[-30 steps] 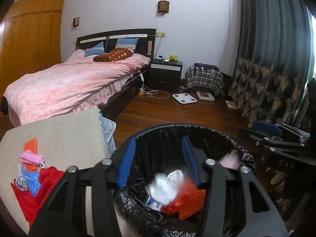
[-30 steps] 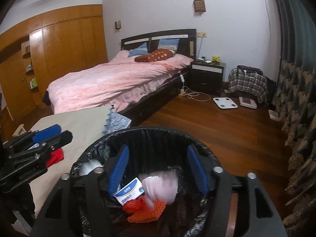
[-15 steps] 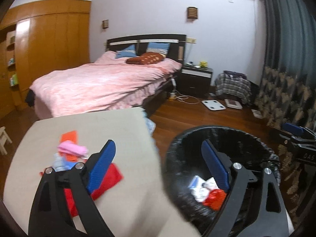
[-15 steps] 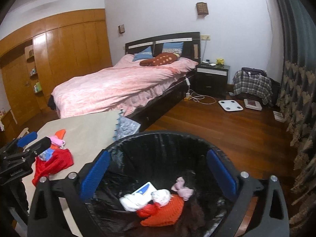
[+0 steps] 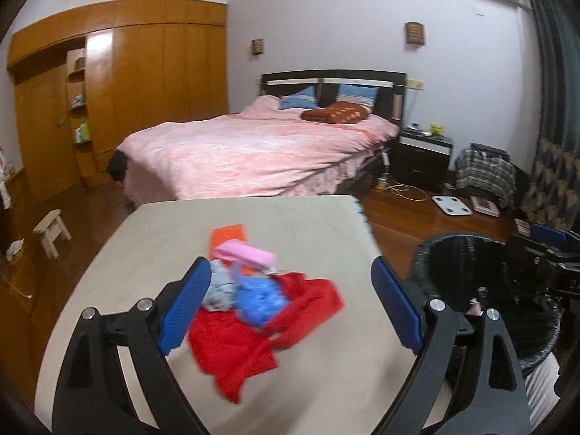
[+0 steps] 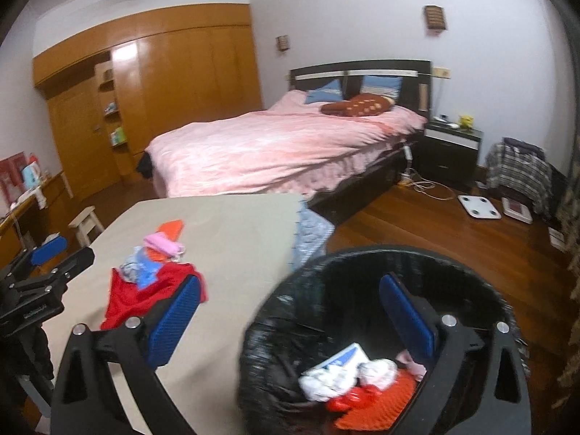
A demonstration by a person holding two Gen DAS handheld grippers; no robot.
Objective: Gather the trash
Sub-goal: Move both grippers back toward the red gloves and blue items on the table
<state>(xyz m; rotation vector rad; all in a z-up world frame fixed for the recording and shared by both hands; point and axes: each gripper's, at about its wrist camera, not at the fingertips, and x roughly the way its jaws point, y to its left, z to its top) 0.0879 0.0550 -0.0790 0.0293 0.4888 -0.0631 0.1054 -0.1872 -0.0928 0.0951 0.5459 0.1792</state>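
A pile of trash lies on the beige table: a red cloth, a blue crumpled piece, a grey piece, a pink item and an orange sheet. The pile also shows in the right wrist view. My left gripper is open and empty above the pile. A black-lined trash bin stands right of the table and holds white, red, orange and pink trash. My right gripper is open and empty over the bin's left rim.
A pink bed stands behind the table. A nightstand, a white scale and a plaid bag are at the back right. A small stool stands left. Curtains hang on the right.
Both grippers have opened wide and swung left, away from the bin toward the table. Trash dropped a second ago now lies in the bin.
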